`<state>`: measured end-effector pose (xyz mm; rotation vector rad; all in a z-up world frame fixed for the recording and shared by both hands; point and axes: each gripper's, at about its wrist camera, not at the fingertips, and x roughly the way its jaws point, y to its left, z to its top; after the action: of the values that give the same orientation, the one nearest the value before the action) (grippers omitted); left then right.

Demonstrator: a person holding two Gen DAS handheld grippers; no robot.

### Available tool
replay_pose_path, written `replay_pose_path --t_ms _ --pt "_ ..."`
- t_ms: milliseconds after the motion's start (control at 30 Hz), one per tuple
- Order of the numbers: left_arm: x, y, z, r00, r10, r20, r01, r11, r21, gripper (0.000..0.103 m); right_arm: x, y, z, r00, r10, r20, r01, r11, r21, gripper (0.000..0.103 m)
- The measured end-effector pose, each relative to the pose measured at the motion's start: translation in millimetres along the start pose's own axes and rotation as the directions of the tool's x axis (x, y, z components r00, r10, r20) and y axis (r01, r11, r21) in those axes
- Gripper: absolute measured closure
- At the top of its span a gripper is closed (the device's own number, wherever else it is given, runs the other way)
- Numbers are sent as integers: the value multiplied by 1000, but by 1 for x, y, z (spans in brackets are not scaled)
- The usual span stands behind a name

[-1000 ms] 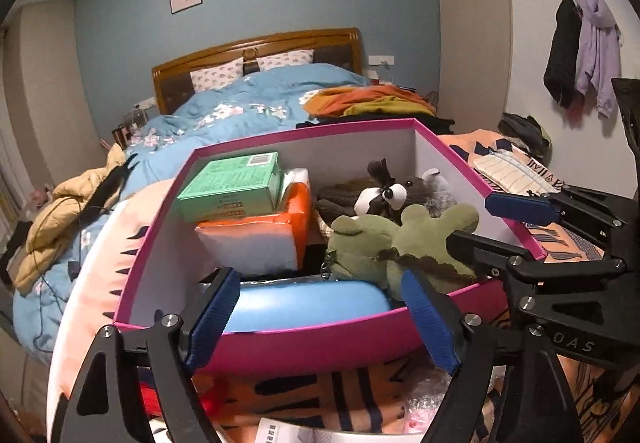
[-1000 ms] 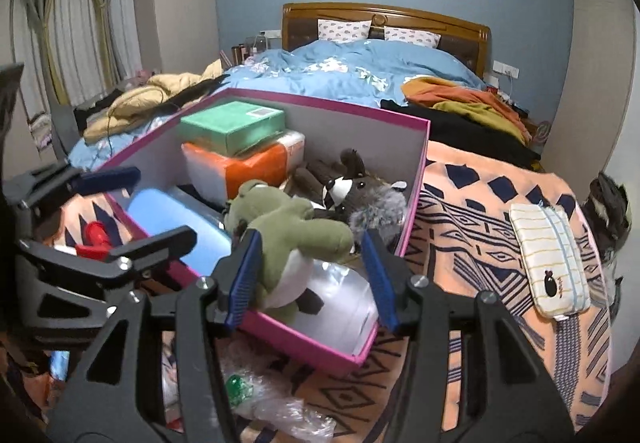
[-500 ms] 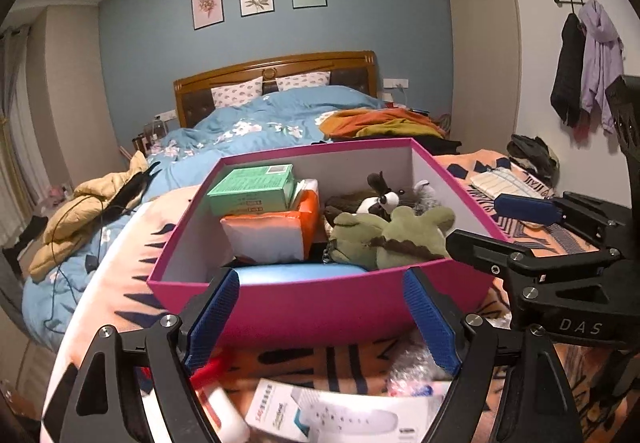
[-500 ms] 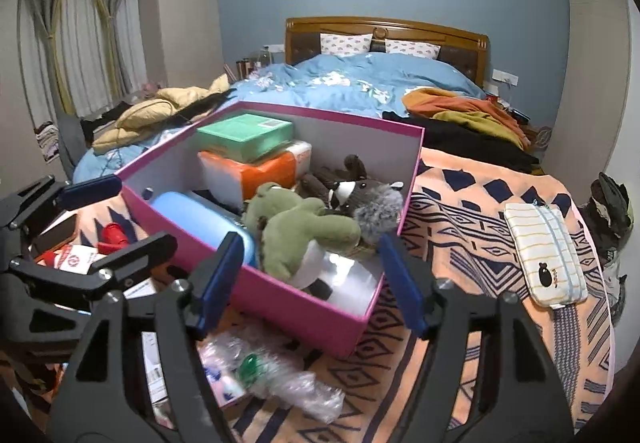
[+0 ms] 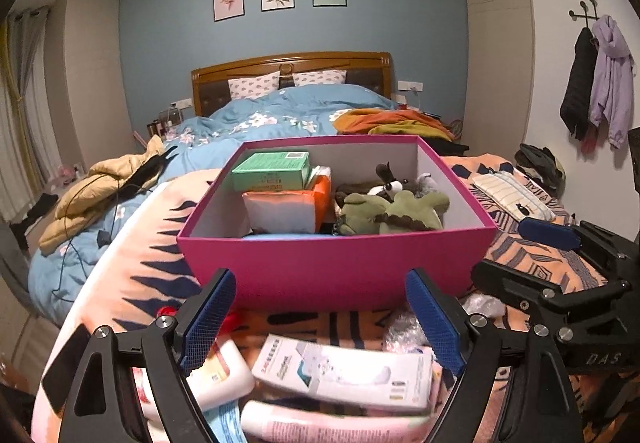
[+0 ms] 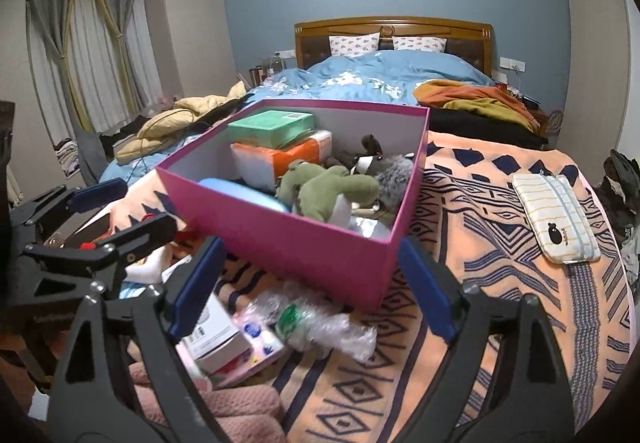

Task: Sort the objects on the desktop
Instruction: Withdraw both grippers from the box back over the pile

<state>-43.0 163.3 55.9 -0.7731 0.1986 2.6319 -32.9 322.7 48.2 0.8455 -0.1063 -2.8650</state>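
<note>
A pink box (image 5: 336,267) stands on the patterned blanket. Inside lie a green plush toy (image 6: 332,191), a grey plush animal (image 6: 384,167), a green carton (image 5: 272,167), an orange-and-white pack (image 5: 288,209) and a blue item (image 6: 240,191). My left gripper (image 5: 320,277) hovers before the box's front wall, jaws opening, with nothing between them. Under it lie a white carton (image 5: 344,367) and a white bottle (image 5: 216,375). My right gripper (image 6: 310,245) is at the box's near corner, jaws opening, holding nothing. Clear plastic wrap (image 6: 320,319) lies below it.
A striped pouch (image 6: 556,219) lies on the blanket to the right of the box. A pink knitted cloth (image 6: 224,411) is at the near edge. Behind the box is a bed (image 5: 288,115) with piled clothes. Coats (image 5: 596,83) hang on the right wall.
Both grippers have drawn back from the box. The right jaws spread wide and let go of the green plush toy, which now lies in the box. More loose items show in front.
</note>
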Motion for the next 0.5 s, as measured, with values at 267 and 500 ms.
replay_pose_path --t_ms 267,500 --pt "-22 12 -23 999 -28 -17 27 999 -44 7 -18 12 -18 998 61 -17 -61 998 10 3" --pt "-41 21 -48 999 -42 -10 41 997 -66 0 -24 20 -41 989 131 -70 -128 991 40 1"
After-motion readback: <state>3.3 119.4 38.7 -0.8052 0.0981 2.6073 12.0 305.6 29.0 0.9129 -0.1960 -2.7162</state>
